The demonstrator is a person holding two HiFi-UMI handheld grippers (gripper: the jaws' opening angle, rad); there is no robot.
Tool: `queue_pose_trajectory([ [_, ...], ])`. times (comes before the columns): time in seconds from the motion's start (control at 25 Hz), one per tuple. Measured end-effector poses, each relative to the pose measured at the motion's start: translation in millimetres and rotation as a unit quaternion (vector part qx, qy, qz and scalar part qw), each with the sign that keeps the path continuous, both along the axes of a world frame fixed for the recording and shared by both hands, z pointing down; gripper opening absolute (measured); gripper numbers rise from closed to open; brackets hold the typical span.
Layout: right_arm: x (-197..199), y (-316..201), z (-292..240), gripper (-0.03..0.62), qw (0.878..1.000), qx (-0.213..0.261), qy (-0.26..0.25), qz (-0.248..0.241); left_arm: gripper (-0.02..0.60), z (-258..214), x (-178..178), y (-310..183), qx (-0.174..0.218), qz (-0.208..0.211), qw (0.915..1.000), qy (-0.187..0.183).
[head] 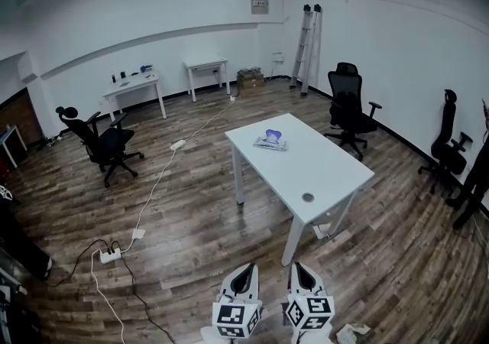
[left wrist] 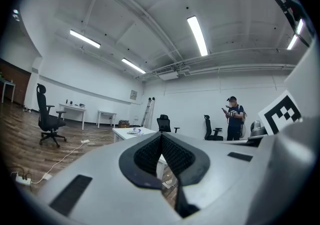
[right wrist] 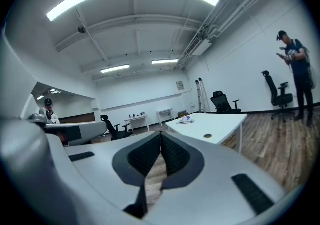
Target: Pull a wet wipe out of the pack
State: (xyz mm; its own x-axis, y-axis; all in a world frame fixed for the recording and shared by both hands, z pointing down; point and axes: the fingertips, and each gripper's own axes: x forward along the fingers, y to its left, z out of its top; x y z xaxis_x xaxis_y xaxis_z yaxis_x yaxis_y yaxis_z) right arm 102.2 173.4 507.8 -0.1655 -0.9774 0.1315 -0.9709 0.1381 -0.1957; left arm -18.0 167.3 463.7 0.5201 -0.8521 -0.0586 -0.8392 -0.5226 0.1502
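Both grey plastic grippers, the left gripper (head: 244,267) and the right gripper (head: 301,266), hold their ribbed black jaws pressed together on nothing. Wood-plank floor (head: 199,220) lies between them and the white rectangular desk (head: 325,174). Toward the desk's far end rests the wet wipe pack (head: 271,141), flat, pale, with a blue top. A black mesh chair (head: 348,109) stands beyond.

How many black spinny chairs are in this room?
3 chairs: one at the left, one behind the white table, one at the far right. More may be hidden outside the picture.
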Motion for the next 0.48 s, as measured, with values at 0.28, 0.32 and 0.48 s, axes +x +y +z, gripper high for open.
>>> queue_pose_trajectory([
  [0.28, -7, -8, 4, 0.009, 1.0, -0.005, -0.004, -0.009, -0.002, 5, -6, -7, -0.007, -0.01, 0.9999, -0.002],
  [0.32, -7, -9, 3, 0.009, 1.0, -0.003, -0.004, -0.009, -0.002, 4, -7, -8, -0.006, -0.011, 0.9999, -0.001],
  [0.48, -7, -15, -1, 0.009, 1.0, 0.006, -0.004, -0.005, -0.002, -1, -7, -15, 0.004, -0.008, 1.0, 0.002],
])
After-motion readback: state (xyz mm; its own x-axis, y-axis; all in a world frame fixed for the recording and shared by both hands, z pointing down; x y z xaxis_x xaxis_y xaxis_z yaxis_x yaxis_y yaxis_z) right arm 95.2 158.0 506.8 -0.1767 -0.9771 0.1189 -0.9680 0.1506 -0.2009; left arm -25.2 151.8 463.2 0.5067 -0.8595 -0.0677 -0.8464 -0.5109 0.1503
